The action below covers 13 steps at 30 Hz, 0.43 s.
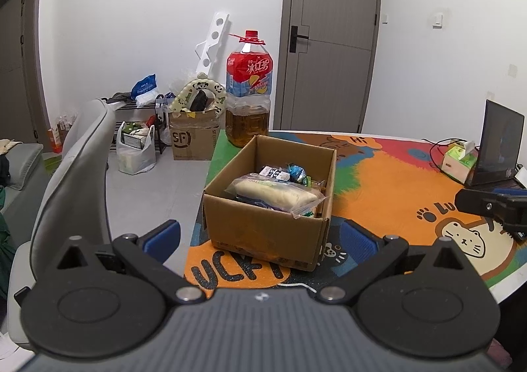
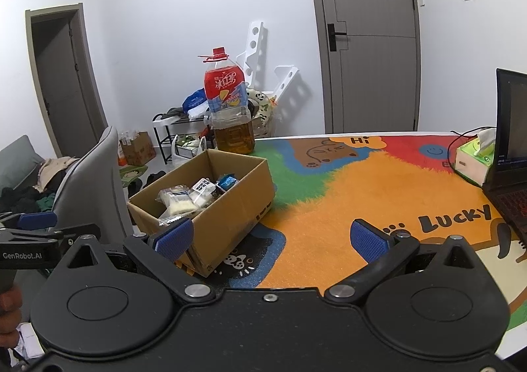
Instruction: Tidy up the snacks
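An open cardboard box (image 1: pixel 263 227) stands on the colourful table mat (image 1: pixel 388 187). It holds several wrapped snacks, with a long pale bread pack (image 1: pixel 276 195) on top. My left gripper (image 1: pixel 260 237) is open and empty, its blue pads either side of the box's near wall, a little in front of it. In the right wrist view the box (image 2: pixel 227 220) sits at the left with the snack packs (image 2: pixel 194 195) inside. My right gripper (image 2: pixel 271 237) is open and empty over the mat (image 2: pixel 362 194), right of the box.
A big iced-tea bottle (image 1: pixel 248 88) stands behind the box. A tissue box (image 1: pixel 459 159) and an open laptop (image 1: pixel 497 144) are at the table's right. A grey chair (image 1: pixel 79 167) stands left of the table. Bags and a carton sit on the floor by the wall.
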### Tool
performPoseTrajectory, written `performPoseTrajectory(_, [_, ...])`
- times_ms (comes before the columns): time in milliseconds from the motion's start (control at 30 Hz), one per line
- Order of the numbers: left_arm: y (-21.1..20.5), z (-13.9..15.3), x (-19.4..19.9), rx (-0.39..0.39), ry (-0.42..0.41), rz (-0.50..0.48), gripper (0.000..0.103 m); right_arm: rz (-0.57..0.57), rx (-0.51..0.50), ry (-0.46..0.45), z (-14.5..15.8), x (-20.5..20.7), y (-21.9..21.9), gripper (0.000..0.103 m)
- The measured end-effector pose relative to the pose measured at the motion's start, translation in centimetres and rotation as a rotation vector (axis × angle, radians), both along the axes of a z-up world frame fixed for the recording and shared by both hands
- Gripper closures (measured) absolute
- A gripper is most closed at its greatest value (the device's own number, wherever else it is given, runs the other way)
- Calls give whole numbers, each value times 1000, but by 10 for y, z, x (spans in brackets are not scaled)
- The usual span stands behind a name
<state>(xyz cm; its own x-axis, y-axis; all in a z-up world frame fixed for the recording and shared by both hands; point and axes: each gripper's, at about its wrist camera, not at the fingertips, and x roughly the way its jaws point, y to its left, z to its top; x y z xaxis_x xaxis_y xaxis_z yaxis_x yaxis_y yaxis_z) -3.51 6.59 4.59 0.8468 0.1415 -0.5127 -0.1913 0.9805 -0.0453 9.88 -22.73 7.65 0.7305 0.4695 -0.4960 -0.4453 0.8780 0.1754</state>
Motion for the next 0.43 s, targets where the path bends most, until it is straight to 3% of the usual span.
performPoseTrajectory(433, [0, -3, 2, 6, 11, 1, 1, -13, 2, 0, -1, 1, -3, 0])
